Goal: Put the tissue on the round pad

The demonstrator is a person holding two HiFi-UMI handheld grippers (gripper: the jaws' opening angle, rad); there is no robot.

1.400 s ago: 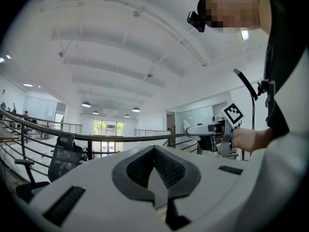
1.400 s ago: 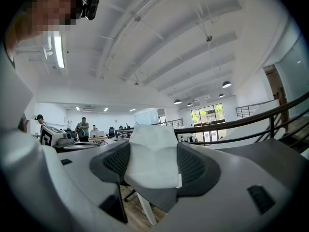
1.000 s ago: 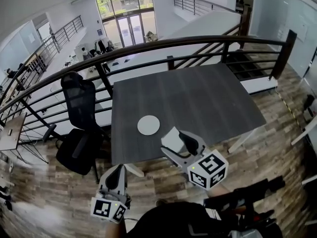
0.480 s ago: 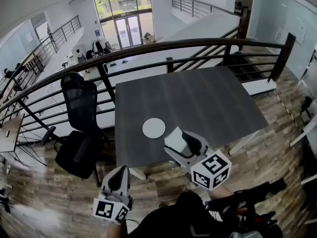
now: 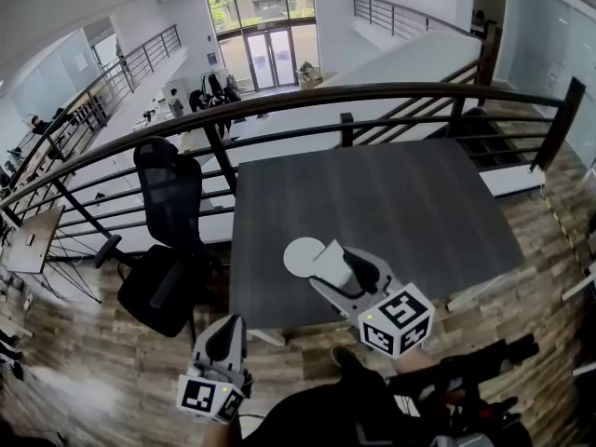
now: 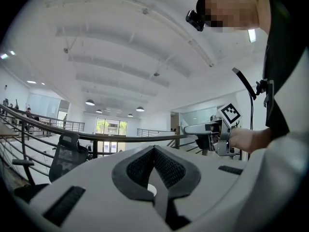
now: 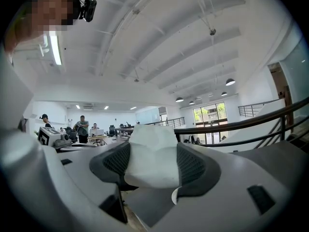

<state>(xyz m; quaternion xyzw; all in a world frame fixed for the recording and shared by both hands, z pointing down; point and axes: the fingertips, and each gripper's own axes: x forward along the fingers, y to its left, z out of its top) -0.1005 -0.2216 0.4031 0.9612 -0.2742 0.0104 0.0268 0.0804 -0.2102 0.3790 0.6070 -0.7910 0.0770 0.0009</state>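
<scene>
A white tissue [image 5: 330,262] is pinched in my right gripper [image 5: 337,266], which is shut on it just right of the white round pad [image 5: 300,255], overlapping the pad's right edge in the head view. In the right gripper view the folded tissue [image 7: 150,157] fills the space between the dark pads [image 7: 195,167]. My left gripper [image 5: 223,341] hangs low, off the near left corner of the dark table [image 5: 391,203]. Its jaws meet at the tips with nothing held [image 6: 155,175]. The pad sits near the table's front left.
A black office chair [image 5: 168,222] stands left of the table. A dark metal railing [image 5: 372,96] runs behind the table's far edge. Wood flooring surrounds the table. In the left gripper view the other gripper [image 6: 212,129] appears, held by a hand.
My right gripper with the tissue has moved forward over the table toward the round pad and now reaches its right edge. The left gripper stays low at the near left.
</scene>
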